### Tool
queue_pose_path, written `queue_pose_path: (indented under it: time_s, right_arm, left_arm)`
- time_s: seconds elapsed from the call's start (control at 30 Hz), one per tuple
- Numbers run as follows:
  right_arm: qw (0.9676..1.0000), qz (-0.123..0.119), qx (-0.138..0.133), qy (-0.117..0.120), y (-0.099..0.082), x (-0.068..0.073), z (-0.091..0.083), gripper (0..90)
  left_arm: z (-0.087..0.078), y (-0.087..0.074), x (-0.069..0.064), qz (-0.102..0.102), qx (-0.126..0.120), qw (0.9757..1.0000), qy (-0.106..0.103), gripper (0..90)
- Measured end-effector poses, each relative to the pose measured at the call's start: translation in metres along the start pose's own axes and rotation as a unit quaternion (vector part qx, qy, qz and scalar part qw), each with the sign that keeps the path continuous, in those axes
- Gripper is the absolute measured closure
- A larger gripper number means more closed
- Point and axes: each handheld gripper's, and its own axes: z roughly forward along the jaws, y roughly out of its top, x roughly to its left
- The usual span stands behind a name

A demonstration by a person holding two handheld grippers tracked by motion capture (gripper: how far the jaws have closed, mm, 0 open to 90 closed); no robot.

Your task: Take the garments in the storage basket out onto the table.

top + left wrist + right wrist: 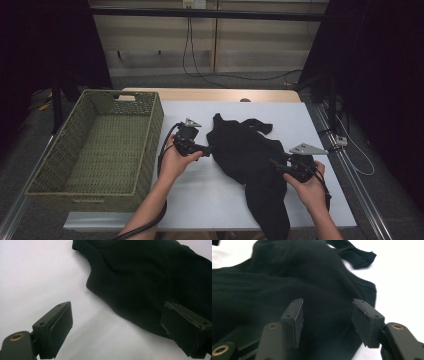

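The black garment (250,155) on the desk (200,200) looks soft and limp; probably best pinched at an edge. Left claw (117,327) and right claw (327,322) both stand spread, pinching nothing.

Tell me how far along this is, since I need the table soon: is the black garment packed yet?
Not yet. Done: nothing is in the green basket. In hand: the black garment lies crumpled on the white table, with the left gripper at its left edge and the right gripper over its right side, both open. Left, probably: gripping, folding and moving it into the basket.
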Motion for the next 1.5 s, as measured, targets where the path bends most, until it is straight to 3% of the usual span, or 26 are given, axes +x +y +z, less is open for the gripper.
queue_pose_path:
  time_s: [0.13,0.47,0.83,1.03,1.2,1.5]
  right_arm:
    - [1.0,-0.005,-0.002,-0.001,-0.004,0.002,-0.003,41.2]
    - [0.9993,0.019,0.013,-0.03,-0.01,-0.018,0.009,36.4]
    - [0.9992,0.014,0.016,-0.034,-0.007,-0.017,0.017,35.5]
    - [0.9993,0.016,0.014,-0.031,-0.006,-0.018,0.018,33.7]
    - [0.9992,0.016,0.015,-0.034,-0.006,-0.018,0.021,31.7]
    - [0.9993,0.016,0.005,-0.033,-0.006,-0.015,0.014,31.2]
  left_arm:
    - [-0.002,-0.002,-0.005,0.005,0.005,0.9999,-0.01,10.2]
    - [-0.014,-0.005,-0.021,0.018,-0.002,0.9995,-0.027,9.8]
    - [-0.02,-0.009,-0.036,0.035,0.002,0.9984,-0.045,9.3]
    - [-0.018,-0.01,-0.043,0.04,0.006,0.9966,-0.072,9.1]
    - [-0.014,-0.012,-0.049,0.048,0.015,0.9953,-0.082,9.0]
    - [-0.006,-0.011,-0.06,0.063,0.027,0.994,-0.085,9.3]
